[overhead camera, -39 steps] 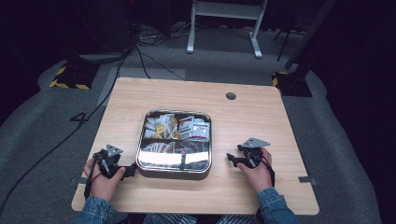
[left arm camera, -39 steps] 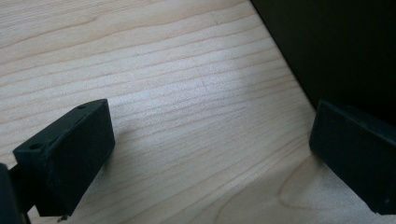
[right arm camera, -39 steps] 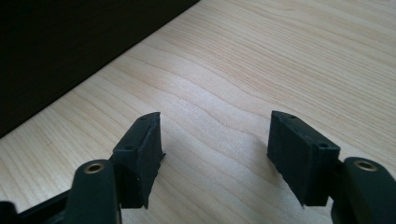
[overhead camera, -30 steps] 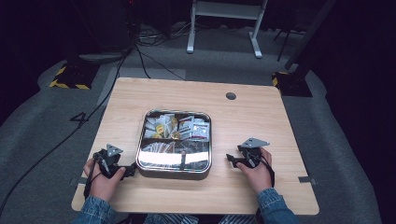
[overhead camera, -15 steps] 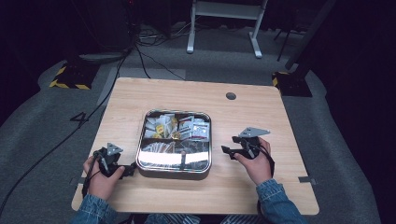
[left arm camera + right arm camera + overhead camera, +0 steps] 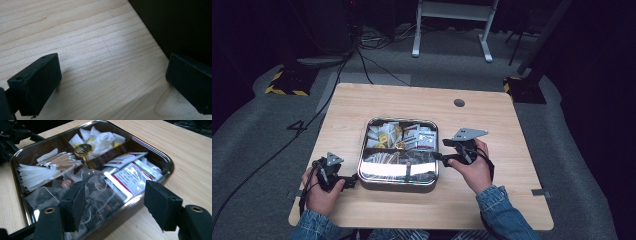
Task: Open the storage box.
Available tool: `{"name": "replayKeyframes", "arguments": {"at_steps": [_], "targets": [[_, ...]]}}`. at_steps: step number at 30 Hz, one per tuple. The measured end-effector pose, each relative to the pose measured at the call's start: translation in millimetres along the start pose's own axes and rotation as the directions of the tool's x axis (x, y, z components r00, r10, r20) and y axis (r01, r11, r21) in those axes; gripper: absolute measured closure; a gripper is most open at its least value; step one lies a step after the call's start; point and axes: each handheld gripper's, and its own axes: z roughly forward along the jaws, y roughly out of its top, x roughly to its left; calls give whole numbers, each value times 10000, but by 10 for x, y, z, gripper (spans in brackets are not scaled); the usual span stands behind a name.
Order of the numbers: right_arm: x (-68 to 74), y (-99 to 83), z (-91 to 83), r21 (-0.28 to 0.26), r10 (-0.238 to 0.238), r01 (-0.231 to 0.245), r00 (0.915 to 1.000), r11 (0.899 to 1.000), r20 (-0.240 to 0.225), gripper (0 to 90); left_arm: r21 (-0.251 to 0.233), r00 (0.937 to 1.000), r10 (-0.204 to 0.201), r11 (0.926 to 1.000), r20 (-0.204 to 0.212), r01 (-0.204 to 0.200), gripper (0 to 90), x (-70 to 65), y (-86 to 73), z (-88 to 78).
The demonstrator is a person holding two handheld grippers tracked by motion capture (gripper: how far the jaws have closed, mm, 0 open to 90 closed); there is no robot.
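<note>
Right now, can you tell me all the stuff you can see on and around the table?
Table: one, light wood, centre.
Tin tray: one, shiny silver, divided, mid-table.
Clear tea bags: several, see-through with dark contents, tray's near compartment.
Red-and-white packets: a few, tray's far right compartment.
White sachets: several, some with yellow, tray's far left compartment.
Hole: one, dark, table's far side.
Frame legs: white, on the floor beyond.
Cables: black, floor.
Left hand-held gripper: black, open, by the tray's left side.
Right hand-held gripper: black, open, at the tray's right rim.

A large dark numeral "4" is showing on the grey floor left of the table; packet print is staying unreadable.
</note>
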Motion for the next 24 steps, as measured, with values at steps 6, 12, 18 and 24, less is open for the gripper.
{"name": "replayKeyframes", "arguments": {"at_steps": [6,12,18,24], "targets": [[79,117,83,29,-274,275,9994,9996,-221,333,1,10000,-1,10000,-1,1,4,0,0,0],[204,292,251,71,-598,603,9967,9982,-545,305,-2,10000,-1,10000,-1,1,4,-1,-1,0],[292,392,538,510,-690,743,9927,9959,-987,306,-4,10000,1,10000,-3,-1,4,-1,-1,0],[335,448,769,841,-645,742,9915,9937,-1126,368,-19,10000,5,10000,-1,-5,9,-6,-5,-2]]}}
